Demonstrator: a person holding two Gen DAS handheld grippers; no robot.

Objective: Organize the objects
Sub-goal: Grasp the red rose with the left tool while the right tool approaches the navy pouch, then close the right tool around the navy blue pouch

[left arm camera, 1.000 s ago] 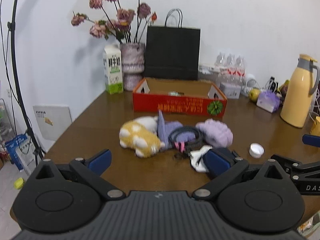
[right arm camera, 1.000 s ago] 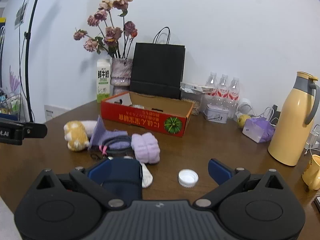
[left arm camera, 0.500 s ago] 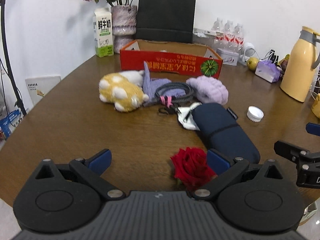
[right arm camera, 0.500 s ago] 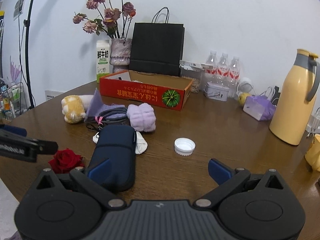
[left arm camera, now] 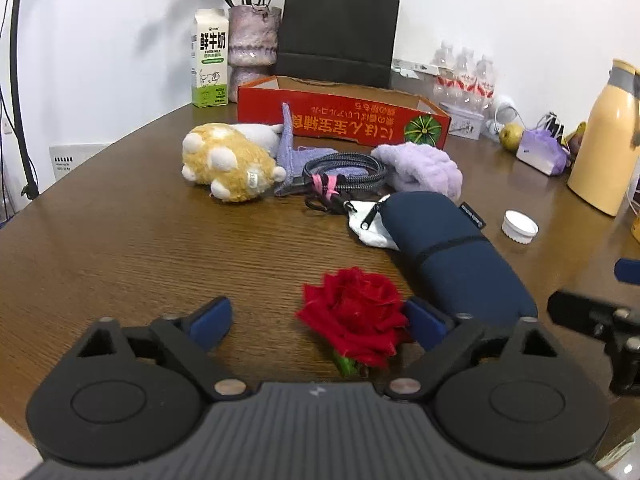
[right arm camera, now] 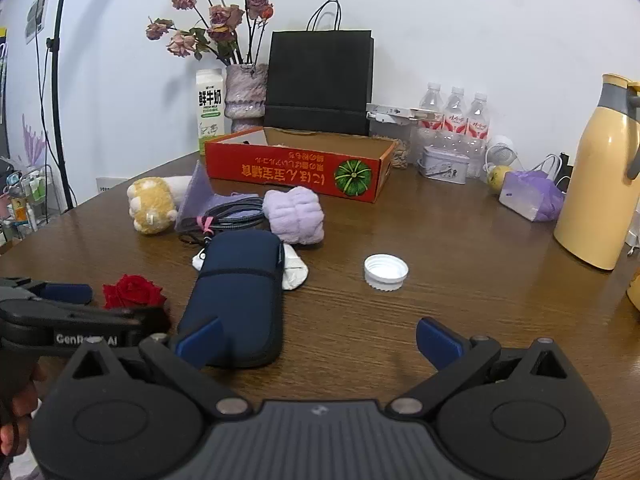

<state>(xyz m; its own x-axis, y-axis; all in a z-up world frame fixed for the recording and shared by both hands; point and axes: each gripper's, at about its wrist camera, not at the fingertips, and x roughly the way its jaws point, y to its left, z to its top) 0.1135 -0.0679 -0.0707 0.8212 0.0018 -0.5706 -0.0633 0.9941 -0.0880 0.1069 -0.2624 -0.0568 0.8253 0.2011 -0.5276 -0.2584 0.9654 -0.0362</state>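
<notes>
1. Left claw (left arm camera: pixel 318 318) is spread wide, gripping nothing; one red rose (left arm camera: pixel 354 316) lies between its fingers, nearer the right one.
2. One navy pouch (right arm camera: pixel 236 296) lies on the surface (right arm camera: pixel 460 280) at the rose's 3 o'clock.
3. One white cap (right arm camera: pixel 386 272) sits at the pouch's 3 o'clock.
4. Right claw (right arm camera: pixel 318 340) is released, empty.

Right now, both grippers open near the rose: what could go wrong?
1. The rose sits off-centre against the left gripper's right finger; closing may crush petals or miss the stem.
2. The pouch lies right beside it and could get snagged.
3. The right gripper is close; the two may collide.
</notes>
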